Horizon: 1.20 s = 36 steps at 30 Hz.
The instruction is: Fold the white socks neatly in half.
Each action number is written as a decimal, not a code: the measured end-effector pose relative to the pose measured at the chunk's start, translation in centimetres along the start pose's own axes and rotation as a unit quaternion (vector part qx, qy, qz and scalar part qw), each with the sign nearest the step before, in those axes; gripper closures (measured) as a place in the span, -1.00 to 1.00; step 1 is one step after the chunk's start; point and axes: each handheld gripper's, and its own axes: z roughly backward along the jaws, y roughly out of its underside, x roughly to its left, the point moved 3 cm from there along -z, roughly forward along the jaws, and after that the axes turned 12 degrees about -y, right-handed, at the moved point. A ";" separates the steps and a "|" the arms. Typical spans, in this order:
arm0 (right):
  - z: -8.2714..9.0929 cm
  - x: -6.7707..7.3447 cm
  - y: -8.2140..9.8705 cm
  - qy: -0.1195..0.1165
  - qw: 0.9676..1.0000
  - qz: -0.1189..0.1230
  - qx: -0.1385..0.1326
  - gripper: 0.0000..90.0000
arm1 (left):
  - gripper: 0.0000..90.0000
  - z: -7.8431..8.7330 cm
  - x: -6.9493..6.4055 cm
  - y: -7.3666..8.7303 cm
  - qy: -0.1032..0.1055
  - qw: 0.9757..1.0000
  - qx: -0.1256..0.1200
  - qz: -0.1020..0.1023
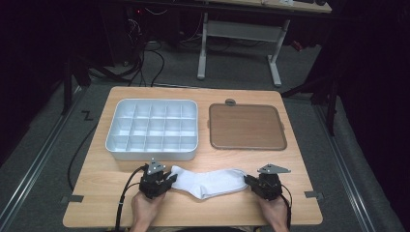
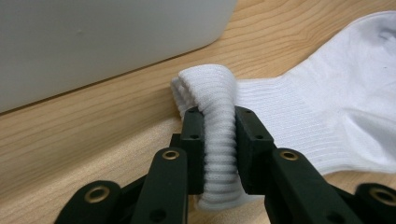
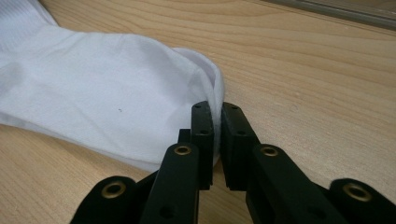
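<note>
White sock [image 1: 208, 182] lies flat along the near tabletop [image 1: 290, 164] edge. Left gripper [image 1: 167, 180] clamps its ribbed cuff; right gripper [image 1: 249, 181] pinches its toe end. Behind sit a compartment tray [image 1: 112, 130] and brown lid [image 1: 246, 126].

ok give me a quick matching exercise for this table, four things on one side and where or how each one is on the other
Things:
1. white sock
2. white divided tray
3. brown lid
4. left gripper

Places or states:
A. far right part of the table, lying flat
B. shut on the sock's ribbed cuff
C. near edge of the table, stretched between both grippers
D. far left part of the table, compartments empty

Pairs: 1-C, 2-D, 3-A, 4-B
</note>
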 end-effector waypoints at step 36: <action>1.6 2.5 -1.9 -0.002 0.998 0.036 -0.047 0.45 | -0.40 0.2 1.0 -1.5 -0.021 0.999 0.007 0.049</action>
